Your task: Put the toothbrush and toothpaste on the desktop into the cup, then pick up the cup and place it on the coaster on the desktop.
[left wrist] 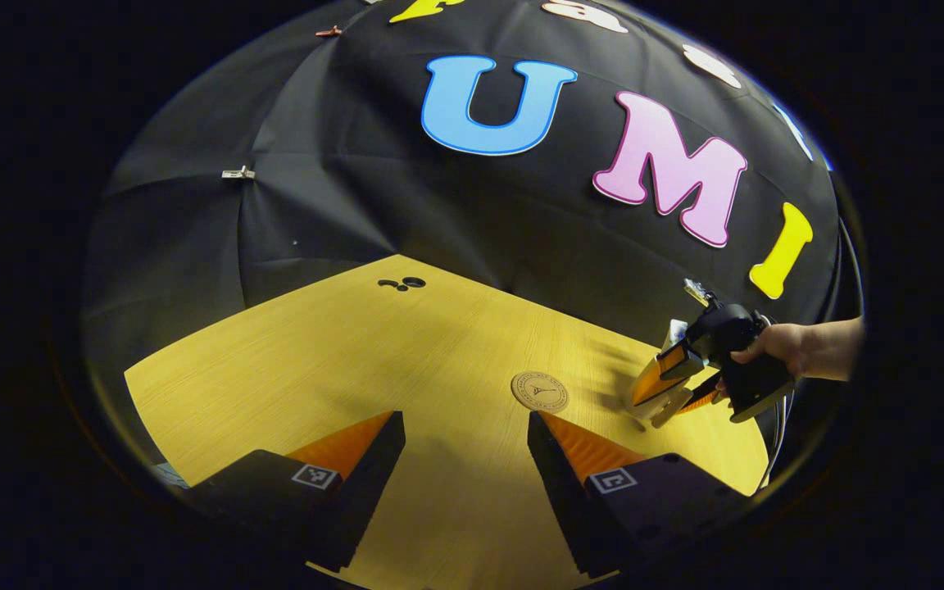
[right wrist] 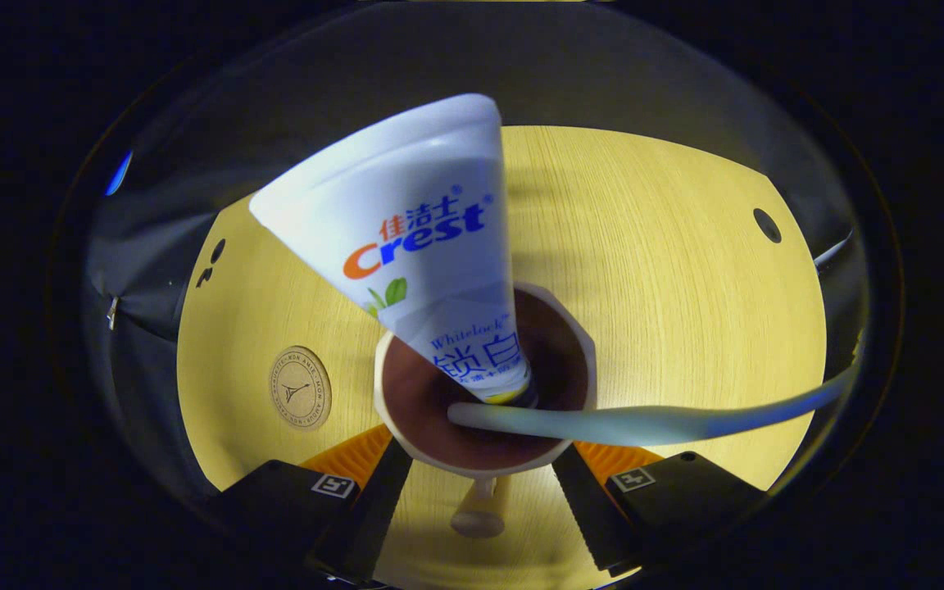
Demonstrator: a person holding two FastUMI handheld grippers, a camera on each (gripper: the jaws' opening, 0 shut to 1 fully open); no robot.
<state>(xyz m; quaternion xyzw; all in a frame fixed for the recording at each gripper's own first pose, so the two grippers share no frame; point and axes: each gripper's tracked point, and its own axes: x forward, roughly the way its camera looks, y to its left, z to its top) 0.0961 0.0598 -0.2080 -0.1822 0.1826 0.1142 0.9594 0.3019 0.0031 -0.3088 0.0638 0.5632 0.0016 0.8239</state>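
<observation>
Right gripper view looks down into the cup [right wrist: 484,459], whose rim sits between the fingers of the right tool [right wrist: 482,475]; both fingers appear to press on its wall, so I judge it clamped on the cup; the toothpaste [right wrist: 419,246] stands tilted inside it, cap down, and the toothbrush [right wrist: 644,422] lies across the rim with its handle running out to the side; the coaster [right wrist: 300,387] lies on the counter [right wrist: 685,287] just beside the cup, apart from it. Left gripper view has the left tool [left wrist: 465,447] with fingers apart and holding nothing, poised over the counter; farther off a hand [left wrist: 779,344] holds the right tool. Both items look loaded, so the step in hand is moving the cup; the next move calls for carrying it level over the coaster and setting it down centred, keeping the leaning toothbrush from tipping out.
</observation>
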